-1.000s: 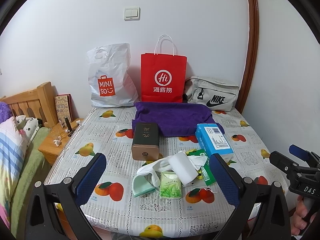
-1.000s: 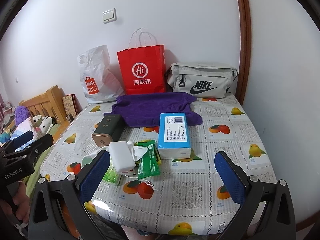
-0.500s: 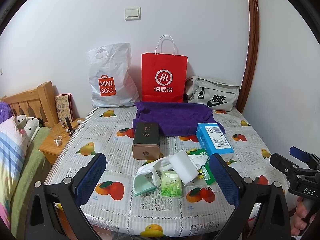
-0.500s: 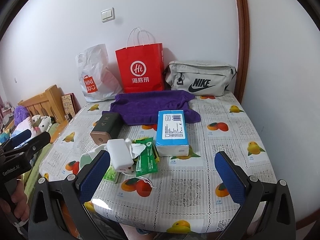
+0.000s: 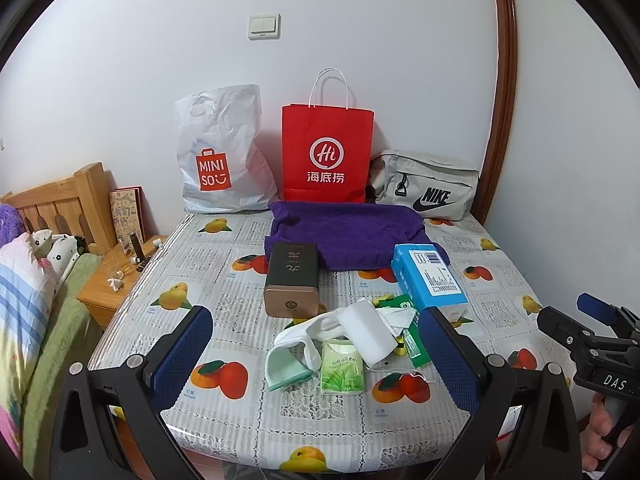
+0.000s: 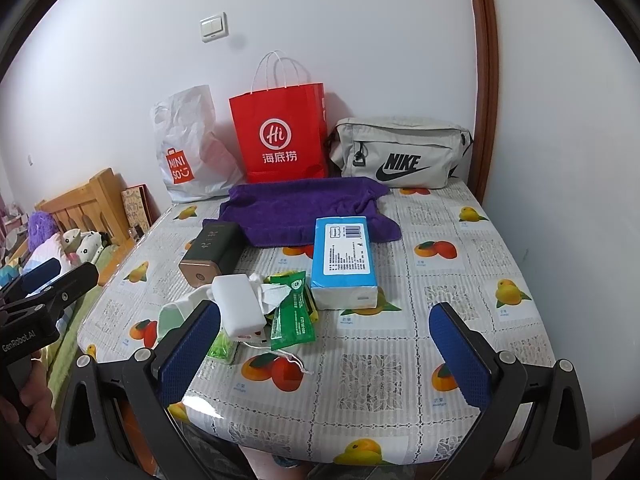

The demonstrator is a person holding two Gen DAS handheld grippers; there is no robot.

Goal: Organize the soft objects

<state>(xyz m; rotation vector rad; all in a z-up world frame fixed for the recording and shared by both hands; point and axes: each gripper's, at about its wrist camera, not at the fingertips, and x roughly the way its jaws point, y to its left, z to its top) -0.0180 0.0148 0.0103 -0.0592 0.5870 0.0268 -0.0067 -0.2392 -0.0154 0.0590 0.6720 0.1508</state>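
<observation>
Both tongs, the left tongs (image 5: 320,352) and the right tongs (image 6: 324,344), hang spread wide and empty over the near edge of the surface (image 6: 376,364), likely held back to survey the jumble before any pick. The soft things sit mid-surface: white socks (image 5: 320,326), tissue pack (image 6: 344,260), purple towel (image 5: 348,236) behind. Only the left view shows the pale green tissue packet (image 5: 343,366) whole; the right view hides it behind a finger.
</observation>
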